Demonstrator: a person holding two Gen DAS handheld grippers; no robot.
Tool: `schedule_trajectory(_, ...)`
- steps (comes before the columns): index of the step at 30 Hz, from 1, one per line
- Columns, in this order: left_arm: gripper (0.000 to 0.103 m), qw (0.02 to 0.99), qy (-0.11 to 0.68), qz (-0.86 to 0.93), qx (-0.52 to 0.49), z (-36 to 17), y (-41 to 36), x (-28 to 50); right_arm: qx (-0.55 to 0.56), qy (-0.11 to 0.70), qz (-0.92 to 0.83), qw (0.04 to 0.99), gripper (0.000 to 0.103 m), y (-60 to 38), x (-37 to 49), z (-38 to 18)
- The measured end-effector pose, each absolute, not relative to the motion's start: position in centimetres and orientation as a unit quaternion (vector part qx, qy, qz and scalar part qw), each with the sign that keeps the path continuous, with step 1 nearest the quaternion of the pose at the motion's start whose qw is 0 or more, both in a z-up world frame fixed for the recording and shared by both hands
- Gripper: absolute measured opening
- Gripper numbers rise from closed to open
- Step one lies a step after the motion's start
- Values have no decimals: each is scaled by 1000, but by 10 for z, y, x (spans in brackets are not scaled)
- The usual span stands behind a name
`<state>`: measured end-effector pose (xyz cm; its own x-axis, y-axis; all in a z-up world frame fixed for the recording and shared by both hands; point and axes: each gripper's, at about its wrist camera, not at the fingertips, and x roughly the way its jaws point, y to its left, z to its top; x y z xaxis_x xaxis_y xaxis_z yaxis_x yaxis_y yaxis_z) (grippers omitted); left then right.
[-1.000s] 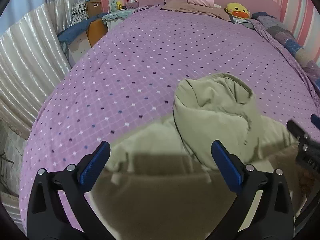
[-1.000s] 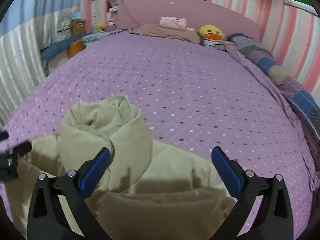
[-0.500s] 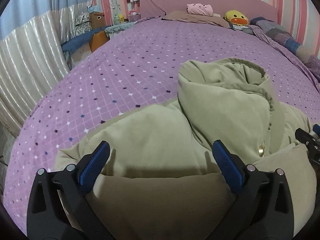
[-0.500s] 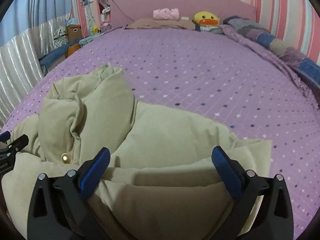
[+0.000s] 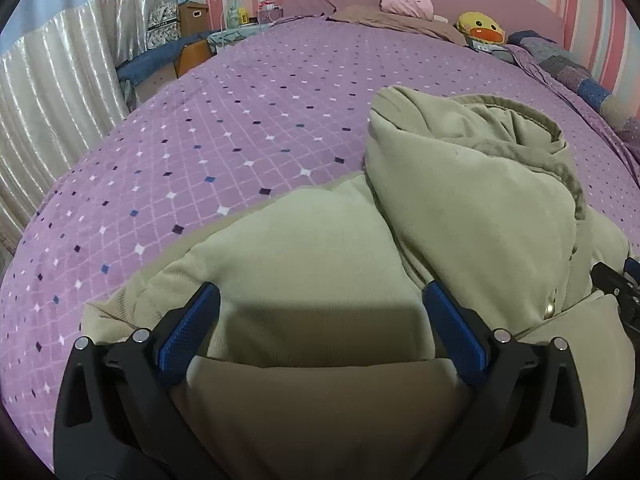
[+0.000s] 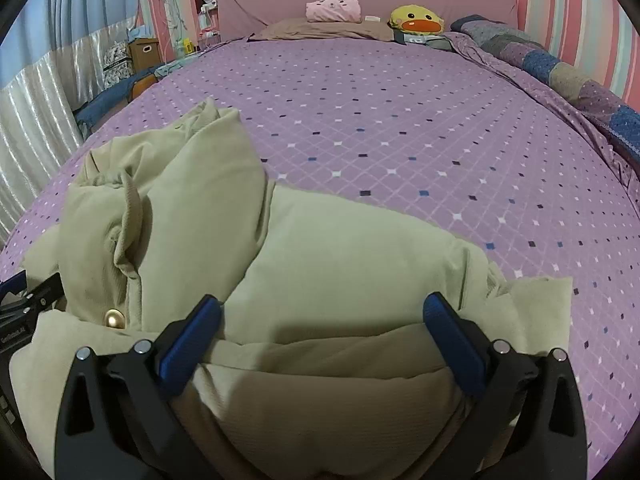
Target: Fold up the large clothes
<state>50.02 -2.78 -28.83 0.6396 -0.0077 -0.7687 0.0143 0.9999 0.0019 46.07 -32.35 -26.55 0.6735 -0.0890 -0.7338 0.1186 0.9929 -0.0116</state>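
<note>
Left wrist view shows the task's thing, a bulky beige hooded jacket, lying at the near end of the bed on the purple diamond-print bedspread, with its hood standing up puffy on the right and a gold snap button showing at the placket in the right wrist view; a padded fold of its near edge bulges up between the fingers of each tool.

Risk, as I judge it: the filling is thick and springy, so a closing tool may catch only the top layer and the fold could slide or spring open once lifted; the raised hood could flop sideways and spoil a square fold; the two tools sit close at the middle, each visible at the edge of the other's view, so a careless swing could knock them together; uneven pulling would skew the jacket across the slippery bedspread.

Pose: the left tool is held low and nearly level over the jacket's left shoulder side, jaws spread wide, gripping nothing, cloth merely lying between them; the right tool mirrors it over the right side, likewise wide apart and holding nothing; both point toward the headboard, where a pink pillow and a yellow duck plush rest well apart from the jacket.
</note>
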Motion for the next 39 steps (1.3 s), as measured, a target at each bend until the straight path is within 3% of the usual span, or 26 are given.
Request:
schedule_trajectory(19,100,913,407,7,-4,-286,-29,495,9,395,-57,917,102,-321,462,-262)
schedule_trajectory(30,100,896,440,49,30,-269,-40,480,2,395,-61,917,101,-320,452,-255)
schedule_trajectory(34,100,904,425,33,32,-237,-43,443,-8,400,-41,916,101,-321,428,-229)
schedule_trajectory(39,100,912,410,-7,6,-201,-37,348,-13,367,-52,929,101,-326,333,-186)
